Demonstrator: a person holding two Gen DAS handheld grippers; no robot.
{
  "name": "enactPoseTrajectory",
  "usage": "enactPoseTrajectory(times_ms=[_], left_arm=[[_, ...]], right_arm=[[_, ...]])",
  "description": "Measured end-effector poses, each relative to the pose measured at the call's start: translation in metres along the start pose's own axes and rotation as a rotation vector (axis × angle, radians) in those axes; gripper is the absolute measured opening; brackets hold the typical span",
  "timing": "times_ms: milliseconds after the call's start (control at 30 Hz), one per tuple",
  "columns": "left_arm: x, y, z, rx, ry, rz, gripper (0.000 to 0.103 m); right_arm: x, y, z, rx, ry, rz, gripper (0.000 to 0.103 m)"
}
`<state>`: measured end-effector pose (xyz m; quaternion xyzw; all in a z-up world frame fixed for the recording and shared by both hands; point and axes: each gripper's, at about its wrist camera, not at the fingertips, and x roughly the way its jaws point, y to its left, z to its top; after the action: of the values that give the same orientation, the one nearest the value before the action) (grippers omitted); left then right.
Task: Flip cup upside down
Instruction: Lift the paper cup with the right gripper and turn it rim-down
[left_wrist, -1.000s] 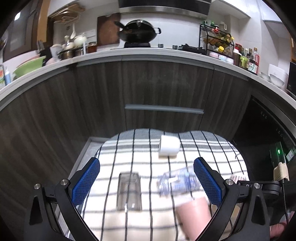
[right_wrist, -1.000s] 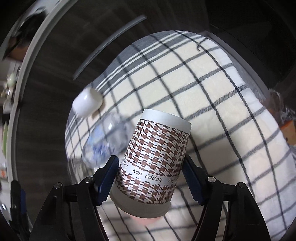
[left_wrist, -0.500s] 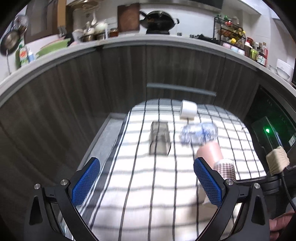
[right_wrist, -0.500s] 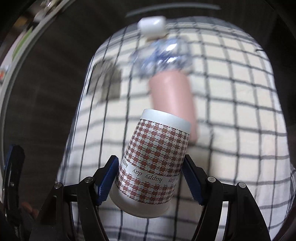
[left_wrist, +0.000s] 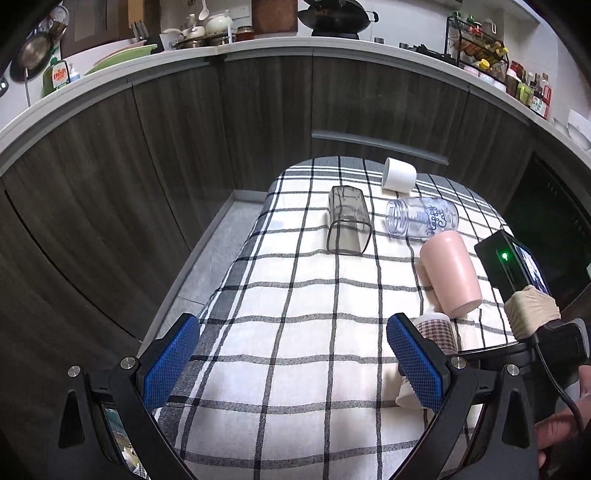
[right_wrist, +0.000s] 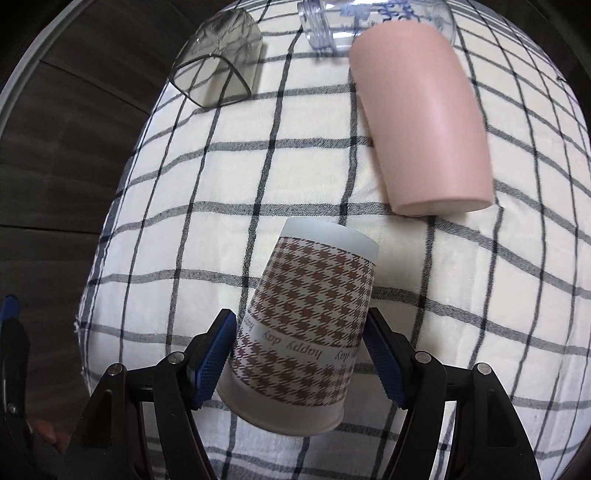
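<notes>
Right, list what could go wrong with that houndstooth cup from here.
1. The right gripper clamps the houndstooth paper cup near its wide rim, tilted; thin paper may crush or slip.
2. The pink cup lies on its side close ahead, so setting down could knock it rolling.
3. The checked cloth looks soft and wrinkled, so the upturned cup might land crooked and topple.

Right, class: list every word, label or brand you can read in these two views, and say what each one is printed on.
"happy day": on the white band of the houndstooth cup held in the right gripper.
"happy" in script, second word unclear: on the clear jar lying on the cloth.
"dish": on the green bottle on the counter.
Sauce bottle labels: too small.
</notes>
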<state>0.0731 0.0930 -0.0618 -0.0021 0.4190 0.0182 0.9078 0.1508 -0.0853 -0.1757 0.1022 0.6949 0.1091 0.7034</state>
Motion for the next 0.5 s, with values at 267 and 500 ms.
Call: enactPoseTrajectory(times_ms=[267, 500], left_arm=[[0.001, -0.005, 0.003, 0.014, 0.012, 0.004, 0.103], [-0.002, -0.027, 0.004, 0.046, 0.02, -0.023, 0.103]], right_arm=[[-0.012, -0.004, 0.002, 0.013, -0.018, 0.014, 0.084], [-0.068, -0.028, -0.012, 0.038, -0.186, 0.03, 0.084]])
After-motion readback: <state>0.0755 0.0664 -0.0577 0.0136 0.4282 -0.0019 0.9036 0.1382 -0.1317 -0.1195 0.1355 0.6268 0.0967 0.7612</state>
